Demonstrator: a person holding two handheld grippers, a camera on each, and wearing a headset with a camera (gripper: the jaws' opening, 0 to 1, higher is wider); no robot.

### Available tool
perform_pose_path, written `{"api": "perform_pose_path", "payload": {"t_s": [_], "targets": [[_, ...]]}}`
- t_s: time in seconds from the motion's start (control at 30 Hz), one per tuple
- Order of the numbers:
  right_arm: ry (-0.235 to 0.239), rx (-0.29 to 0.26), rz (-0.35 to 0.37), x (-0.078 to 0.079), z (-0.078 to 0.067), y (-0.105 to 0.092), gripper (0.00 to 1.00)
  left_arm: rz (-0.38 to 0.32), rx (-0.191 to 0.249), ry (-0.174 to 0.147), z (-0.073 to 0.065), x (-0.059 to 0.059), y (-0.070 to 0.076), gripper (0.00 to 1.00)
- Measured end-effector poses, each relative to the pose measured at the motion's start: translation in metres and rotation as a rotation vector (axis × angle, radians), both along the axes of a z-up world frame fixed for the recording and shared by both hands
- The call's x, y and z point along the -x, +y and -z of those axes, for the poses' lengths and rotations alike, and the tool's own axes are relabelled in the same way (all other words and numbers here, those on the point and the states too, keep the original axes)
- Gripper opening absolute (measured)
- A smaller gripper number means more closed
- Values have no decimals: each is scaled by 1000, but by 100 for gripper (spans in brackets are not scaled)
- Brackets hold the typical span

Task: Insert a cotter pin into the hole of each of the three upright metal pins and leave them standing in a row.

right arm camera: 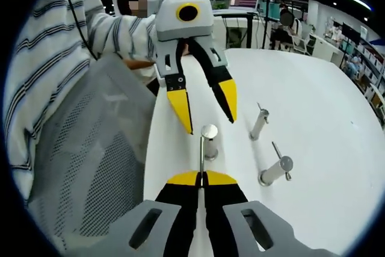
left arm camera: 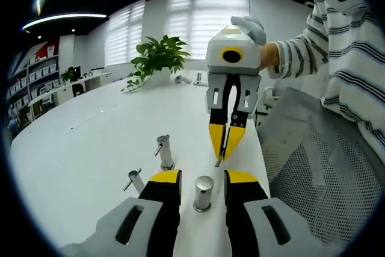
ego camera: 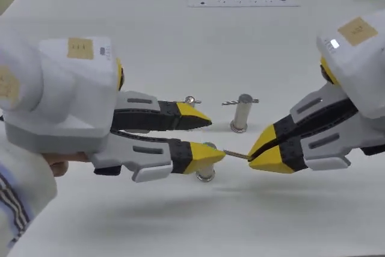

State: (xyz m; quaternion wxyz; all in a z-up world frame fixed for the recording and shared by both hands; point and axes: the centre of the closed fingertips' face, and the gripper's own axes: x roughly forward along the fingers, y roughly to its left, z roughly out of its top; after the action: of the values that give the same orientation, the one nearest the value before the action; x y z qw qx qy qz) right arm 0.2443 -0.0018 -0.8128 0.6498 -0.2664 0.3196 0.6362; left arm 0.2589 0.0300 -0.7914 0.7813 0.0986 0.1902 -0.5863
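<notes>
Toward the near edge of the white surface [ego camera: 180,40], a short silver metal pin [ego camera: 206,174] stands upright between the released jaws of the left claw [ego camera: 215,138], gaps showing on either side. The right claw [ego camera: 251,156] is clenched on a thin wire cotter pin [ego camera: 236,154], its tip just beside the pin's head. I'd steady the pin first, then line the wire up with the hole and push level. Beyond, a second silver pin [ego camera: 242,114] and a third silver pin [ego camera: 190,100] already carry cotters. The printed strip [ego camera: 243,2] near the far edge is too small to read

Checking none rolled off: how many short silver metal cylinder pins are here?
3. One silver pin stands between the yellow-tipped left gripper's open jaws, facing the right gripper's cotter pin; two others stand beyond it on the white table, both already pinned.
</notes>
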Motion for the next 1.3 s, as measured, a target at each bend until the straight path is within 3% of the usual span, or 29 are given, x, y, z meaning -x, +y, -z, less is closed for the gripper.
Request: {"api": "perform_pose_path", "payload": {"t_s": [0.13, 0.3, 0.47, 0.53, 0.73, 1.3], "targets": [[-20, 33, -7, -3, 6, -1, 3, -6, -2, 18, 10, -2, 3, 27], [-37, 55, -9, -5, 12, -2, 3, 18, -65, 30, 30, 0, 4, 24], [-49, 60, -1, -8, 15, -3, 4, -11, -50, 46, 37, -4, 1, 22], [-48, 57, 1, -9, 15, -3, 4, -8, -34, 66, 38, -2, 0, 21], [-45, 56, -5, -9, 15, 0, 4, -24, -40, 62, 42, -4, 0, 12], [-64, 79, -46, -9, 12, 5, 4, -16, -44, 72, 42, 0, 0, 12]]}}
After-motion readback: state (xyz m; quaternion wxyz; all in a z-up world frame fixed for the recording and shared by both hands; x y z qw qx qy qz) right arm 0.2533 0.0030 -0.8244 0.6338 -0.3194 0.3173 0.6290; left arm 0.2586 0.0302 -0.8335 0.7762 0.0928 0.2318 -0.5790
